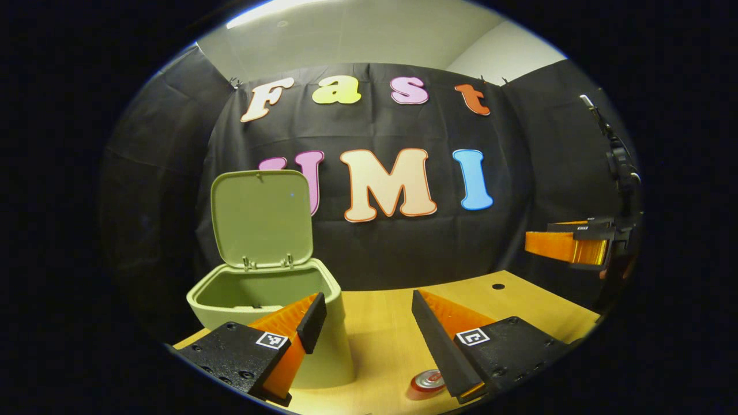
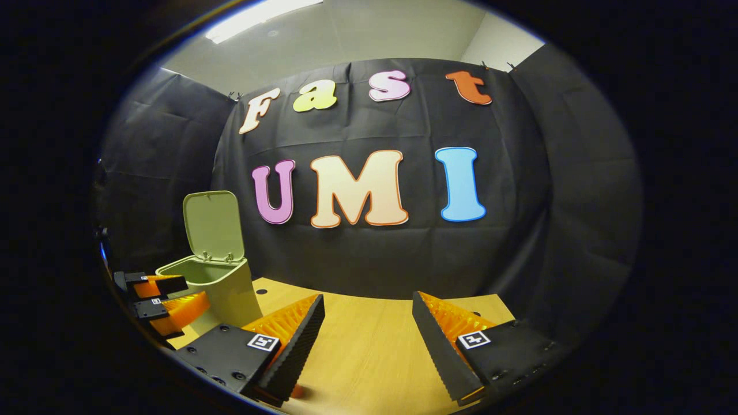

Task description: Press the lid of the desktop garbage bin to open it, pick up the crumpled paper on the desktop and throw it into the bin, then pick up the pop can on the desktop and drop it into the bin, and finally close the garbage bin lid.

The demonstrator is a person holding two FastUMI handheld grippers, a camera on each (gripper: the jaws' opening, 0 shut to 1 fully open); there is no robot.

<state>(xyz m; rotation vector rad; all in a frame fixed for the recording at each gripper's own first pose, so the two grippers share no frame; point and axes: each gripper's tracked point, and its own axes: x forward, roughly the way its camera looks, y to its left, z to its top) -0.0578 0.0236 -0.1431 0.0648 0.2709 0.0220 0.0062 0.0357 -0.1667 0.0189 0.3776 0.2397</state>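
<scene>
Both tools gape empty: left tool (image 1: 369, 328) above pop can (image 1: 428, 380) at 5 o'clock, right tool (image 2: 369, 340) idle; bin (image 1: 253, 294) lid (image 1: 260, 218) up to receive it.

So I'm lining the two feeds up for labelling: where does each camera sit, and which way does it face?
Left gripper view: rides on the left tongs, low over the table, facing the open bin and the booth wall; its own two fingers spread apart at the bottom, a pop can between them, the right tongs off at the right edge.
Right gripper view: rides on the right tongs, further right, facing the same wall; its own fingers apart, the left tongs beside the bin.
Shared: bin, table, wall.
</scene>
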